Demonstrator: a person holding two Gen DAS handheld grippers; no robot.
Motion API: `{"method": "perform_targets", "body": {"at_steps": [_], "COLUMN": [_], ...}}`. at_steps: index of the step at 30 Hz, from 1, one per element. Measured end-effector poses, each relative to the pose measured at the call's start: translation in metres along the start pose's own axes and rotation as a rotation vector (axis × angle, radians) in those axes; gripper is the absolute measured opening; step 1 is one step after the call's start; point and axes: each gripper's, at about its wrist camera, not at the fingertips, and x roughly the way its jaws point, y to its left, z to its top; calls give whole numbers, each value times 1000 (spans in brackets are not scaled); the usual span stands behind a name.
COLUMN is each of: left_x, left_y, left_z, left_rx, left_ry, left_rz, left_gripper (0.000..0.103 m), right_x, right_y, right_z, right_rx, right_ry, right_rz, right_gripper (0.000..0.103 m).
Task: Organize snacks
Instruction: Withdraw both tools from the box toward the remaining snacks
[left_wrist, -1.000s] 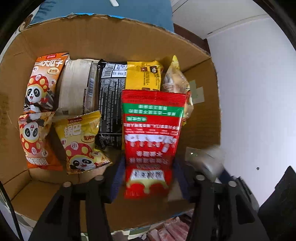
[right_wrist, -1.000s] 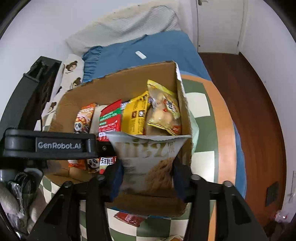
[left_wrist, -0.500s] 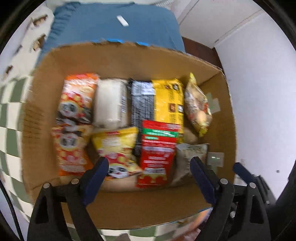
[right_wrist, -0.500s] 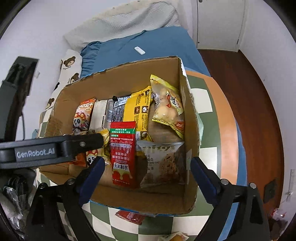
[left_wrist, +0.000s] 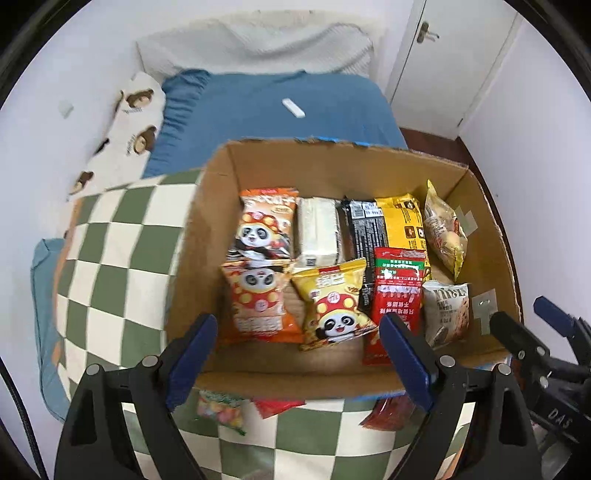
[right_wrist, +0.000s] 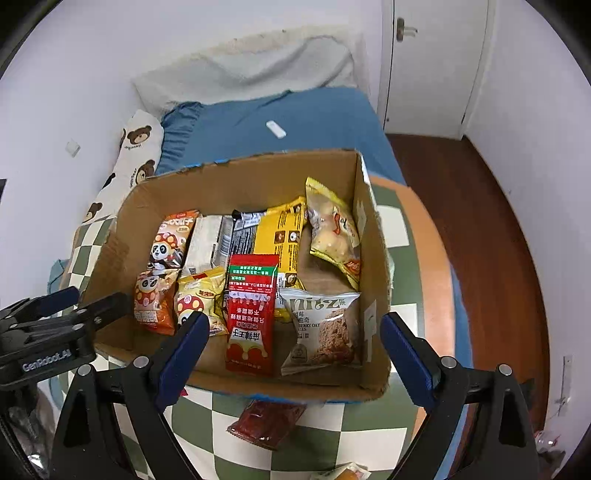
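Hovering over the cardboard box (right_wrist: 255, 387), I have both the left hand-held gripper (left_wrist: 295, 354) and the right hand-held gripper (right_wrist: 291, 354) wide and empty. A loose dark-red sachet (right_wrist: 267, 421) lies on the checkered bedspread (right_wrist: 317, 439) just near of the box, long axis slanting near-left to far-right. It sits almost directly below my right hand-held gripper, the closer one.

This is looking like a bedroom in a home. A bed (right_wrist: 295, 114) in a blue sheet is lying against white walls, with a pale blanket (right_wrist: 251, 66) bunched at its head, a bear-print pillow (right_wrist: 136, 147) along one side and a checked quilt (left_wrist: 110, 266) spreading over it. A white door (right_wrist: 432, 62) is standing shut over a wooden floor (right_wrist: 491, 236).
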Motion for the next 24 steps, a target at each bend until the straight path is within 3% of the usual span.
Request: {"method": "perform_targets", "body": {"at_steps": [4,13,24], "left_x": [-27,-87,-132], "left_y": [1,1,1], "left_z": [-15,-47,-77], "left_rx": [18,25,31], "left_ry": [-83,-224,-313], "left_rz": [33,31,35], "left_gripper": [90,90,90], "right_x": [-25,-87,-151], "right_y": [7,13,21], "right_z": [-12,-35,-62], "right_rx": [-21,-46,-43], "right_ry": [-53,-167,-274], "right_rz": [-10,-25,-13], "right_gripper": [96,96,96]}}
